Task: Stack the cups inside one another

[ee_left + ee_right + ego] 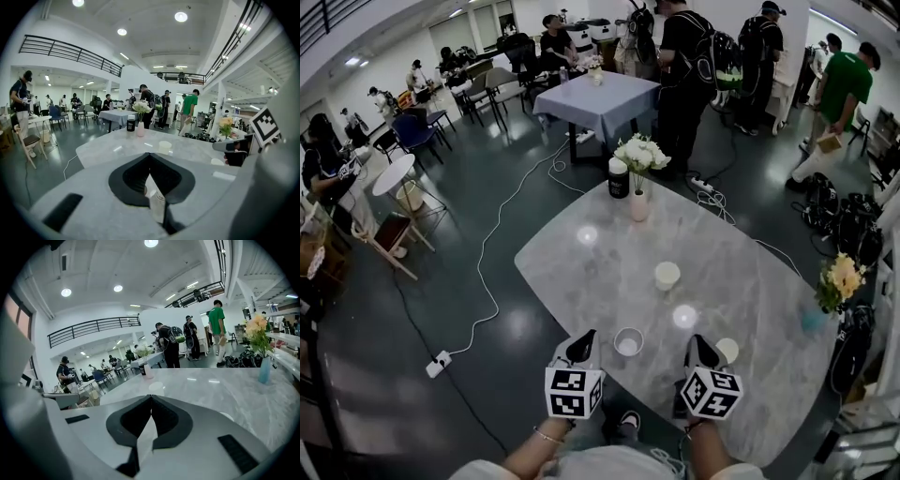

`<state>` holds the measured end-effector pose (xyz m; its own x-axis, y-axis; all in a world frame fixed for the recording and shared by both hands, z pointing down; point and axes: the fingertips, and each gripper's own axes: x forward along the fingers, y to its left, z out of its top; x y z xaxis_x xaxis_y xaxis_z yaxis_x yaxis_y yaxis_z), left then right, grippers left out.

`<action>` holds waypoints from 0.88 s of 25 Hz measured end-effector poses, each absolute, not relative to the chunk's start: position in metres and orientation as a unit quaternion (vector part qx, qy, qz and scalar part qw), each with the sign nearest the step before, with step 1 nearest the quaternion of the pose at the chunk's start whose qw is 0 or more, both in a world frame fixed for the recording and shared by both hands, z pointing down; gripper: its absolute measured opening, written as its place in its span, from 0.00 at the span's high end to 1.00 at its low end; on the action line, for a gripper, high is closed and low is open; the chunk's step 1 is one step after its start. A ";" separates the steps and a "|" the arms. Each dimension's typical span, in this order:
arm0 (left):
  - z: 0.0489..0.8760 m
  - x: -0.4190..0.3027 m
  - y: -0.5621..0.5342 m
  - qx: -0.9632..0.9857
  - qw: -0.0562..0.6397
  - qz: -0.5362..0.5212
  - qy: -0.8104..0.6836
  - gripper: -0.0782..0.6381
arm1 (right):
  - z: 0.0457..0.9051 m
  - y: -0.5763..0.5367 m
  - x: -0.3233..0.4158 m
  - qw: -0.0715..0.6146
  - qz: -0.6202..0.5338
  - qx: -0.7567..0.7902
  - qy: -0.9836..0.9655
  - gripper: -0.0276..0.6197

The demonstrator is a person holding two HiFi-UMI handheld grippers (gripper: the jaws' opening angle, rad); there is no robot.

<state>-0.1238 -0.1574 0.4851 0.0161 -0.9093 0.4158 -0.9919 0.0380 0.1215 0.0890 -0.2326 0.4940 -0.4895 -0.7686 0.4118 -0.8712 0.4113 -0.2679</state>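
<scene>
Cups: three white ones stand apart on the table [572, 281], none stacked yet. The middle cup [667, 275] sits near the centre of the top. The near cup [628, 341], mouth up, is close to the person's edge, just to the right of the left gripper [581, 348]. The third cup [727, 350] shows only partly, just beside the right gripper [701, 352].

Both grippers hang over the near edge side by side, pointing away from the person and tilted a little downward. The left gripper's jaws meet at the tips, with nothing pinched between them. The right gripper's jaws are pressed together too, also empty. Neither gripper touches a cup, as far as I can tell.

At the far end of the table stands a vase [638, 204] of white flowers, with a black jar [619, 178] just beside it. Yellow flowers [842, 279] stand at the right edge. People mill about beyond the table.
</scene>
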 end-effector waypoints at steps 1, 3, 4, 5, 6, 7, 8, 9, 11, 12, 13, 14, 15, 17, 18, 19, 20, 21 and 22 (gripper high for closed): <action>0.486 -0.127 -0.163 0.688 0.196 0.107 -0.691 0.90 | 0.492 -0.237 0.086 0.104 0.229 0.492 -0.833 0.95; 0.485 -0.135 -0.173 0.692 0.195 0.106 -0.687 0.90 | 0.487 -0.243 0.077 0.088 0.230 0.488 -0.837 0.95; 0.484 -0.138 -0.176 0.693 0.196 0.104 -0.686 0.90 | 0.485 -0.245 0.073 0.086 0.227 0.485 -0.840 0.95; 0.483 -0.141 -0.179 0.693 0.196 0.102 -0.686 0.90 | 0.483 -0.248 0.069 0.088 0.223 0.484 -0.842 0.95; 0.483 -0.144 -0.183 0.693 0.196 0.100 -0.686 0.90 | 0.481 -0.251 0.066 0.090 0.219 0.483 -0.843 0.95; 0.482 -0.146 -0.186 0.693 0.197 0.098 -0.686 0.90 | 0.479 -0.255 0.062 0.091 0.216 0.482 -0.844 0.95; 0.483 -0.148 -0.188 0.694 0.198 0.096 -0.685 0.90 | 0.478 -0.257 0.059 0.092 0.214 0.482 -0.845 0.95; 0.485 -0.149 -0.189 0.695 0.201 0.095 -0.684 0.90 | 0.478 -0.259 0.057 0.095 0.213 0.482 -0.844 0.95; 0.493 -0.151 -0.192 0.694 0.210 0.097 -0.681 0.90 | 0.485 -0.262 0.056 0.106 0.218 0.486 -0.839 0.95; 0.495 -0.152 -0.195 0.694 0.213 0.098 -0.680 0.90 | 0.490 -0.263 0.055 0.112 0.224 0.489 -0.836 0.95; 0.496 -0.153 -0.198 0.695 0.215 0.098 -0.679 0.90 | 0.493 -0.265 0.055 0.116 0.228 0.490 -0.833 0.95; 0.495 -0.153 -0.201 0.696 0.215 0.097 -0.679 0.90 | 0.495 -0.266 0.055 0.120 0.231 0.491 -0.832 0.95; 0.494 -0.154 -0.204 0.697 0.213 0.096 -0.678 0.90 | 0.497 -0.268 0.054 0.122 0.232 0.490 -0.831 0.95; 0.491 -0.157 -0.211 0.697 0.211 0.095 -0.678 0.90 | 0.499 -0.273 0.051 0.126 0.235 0.486 -0.832 0.95; 0.491 -0.158 -0.213 0.697 0.210 0.095 -0.679 0.90 | 0.500 -0.275 0.050 0.127 0.236 0.485 -0.832 0.95; 0.491 -0.159 -0.215 0.697 0.211 0.097 -0.679 0.90 | 0.501 -0.277 0.049 0.127 0.237 0.484 -0.833 0.95; 0.492 -0.159 -0.216 0.697 0.211 0.098 -0.678 0.90 | 0.502 -0.279 0.047 0.128 0.237 0.484 -0.833 0.95; 0.494 -0.159 -0.218 0.697 0.212 0.100 -0.677 0.90 | 0.504 -0.282 0.047 0.130 0.236 0.483 -0.833 0.95; 0.495 -0.159 -0.219 0.698 0.213 0.101 -0.676 0.90 | 0.506 -0.285 0.046 0.133 0.235 0.483 -0.833 0.95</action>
